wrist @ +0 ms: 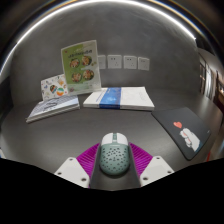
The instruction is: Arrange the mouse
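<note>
gripper (111,163) pinching the mouse (111,155), both purple pads (88,157) pressed on its flanks, mouse pale grey-green with dark speckles, nose pointing at 12 o'clock, whether it touches the table (120,125) I can't tell; dark mouse pad (184,130) with a small printed figure lies at 2 o'clock, apart from the mouse; blue-and-white book (120,97) flat at 12 o'clock; open booklet (53,107) at 10 o'clock; green-covered brochure (81,63) upright beyond it at 11 o'clock; row of small white wall plates (126,62) on the back wall at 12 o'clock
</note>
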A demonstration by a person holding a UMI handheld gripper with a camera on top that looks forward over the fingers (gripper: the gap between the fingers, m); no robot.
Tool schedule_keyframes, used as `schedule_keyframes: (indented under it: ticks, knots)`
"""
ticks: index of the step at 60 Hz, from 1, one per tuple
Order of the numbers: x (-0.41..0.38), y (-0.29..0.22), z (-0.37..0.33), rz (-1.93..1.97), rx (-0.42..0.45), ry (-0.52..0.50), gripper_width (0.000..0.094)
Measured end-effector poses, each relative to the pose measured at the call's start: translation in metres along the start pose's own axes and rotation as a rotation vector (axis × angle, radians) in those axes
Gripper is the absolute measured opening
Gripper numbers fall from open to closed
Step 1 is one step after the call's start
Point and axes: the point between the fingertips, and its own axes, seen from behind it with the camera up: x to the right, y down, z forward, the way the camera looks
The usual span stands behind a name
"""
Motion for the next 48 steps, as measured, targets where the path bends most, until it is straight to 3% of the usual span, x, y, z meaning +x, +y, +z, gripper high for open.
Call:
schedule_keyframes:
  ticks: [6, 16, 24, 30, 37, 42, 48]
  knots:
    - [-0.004, 0.0, -0.002, -0.029, -0.041, -0.007, 0.0455]
    - [-0.023, -0.002, -0.015, -0.096, -0.056, -0.111, 0.0433]
    - [-0.017, -0.061, -0.052, -0.109, 0.054, -0.201, 0.0434]
    - [0.039, -0.137, -0.09, -0.142, 0.224, -0.184, 0.0433]
    - [0.155, -0.205, -0.116, -0.159, 0.376, -0.075, 0.0429]
    - [0.231, -0.208, -0.103, -0.131, 0.365, -0.029, 0.0428]
    - [0.294, -0.172, -0.054, -0.097, 0.267, -0.018, 0.0428]
